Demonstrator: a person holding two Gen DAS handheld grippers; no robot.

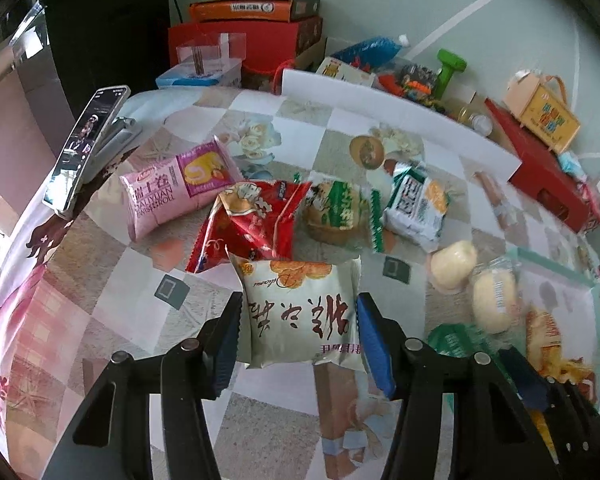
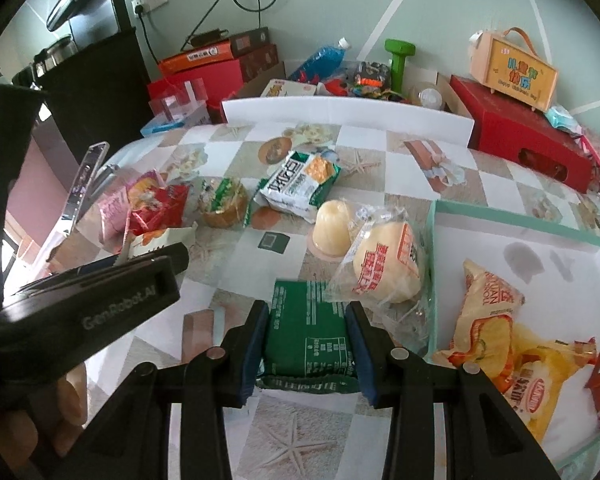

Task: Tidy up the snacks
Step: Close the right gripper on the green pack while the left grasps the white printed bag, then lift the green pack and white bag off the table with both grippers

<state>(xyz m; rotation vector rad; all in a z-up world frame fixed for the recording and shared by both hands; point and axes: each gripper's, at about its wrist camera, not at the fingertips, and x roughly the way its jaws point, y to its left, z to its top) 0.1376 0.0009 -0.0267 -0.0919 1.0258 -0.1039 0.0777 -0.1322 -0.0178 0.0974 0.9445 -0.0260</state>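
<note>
My left gripper (image 1: 298, 338) is clamped on a white snack packet (image 1: 302, 314) with an orange picture and dark brush lettering; the blue pads (image 1: 370, 344) press both of its side edges and it sits lifted a little over the checked tablecloth (image 1: 100, 280). My right gripper (image 2: 306, 346) is clamped the same way on a flat green packet (image 2: 308, 332), printed side up, pads hard against its two long edges.

Just beyond the white packet lie a crumpled red packet (image 1: 252, 224), a pink Swiss-roll bag (image 1: 172, 192) to its left and a small cake in a green-printed wrapper (image 1: 336, 212) to its right. A green-and-white biscuit pack (image 2: 298, 186) lies farther back (tilted, one corner raised). Near the green packet sit a pale jelly cup (image 2: 332, 228) and, touching it, a wrapped bun with red lettering (image 2: 388, 264).

The teal-rimmed tray (image 2: 516, 216) to the right of the bun holds yellow snack bags (image 2: 500, 332). A phone on a stand (image 1: 86, 144) stands at the table's left edge.
</note>
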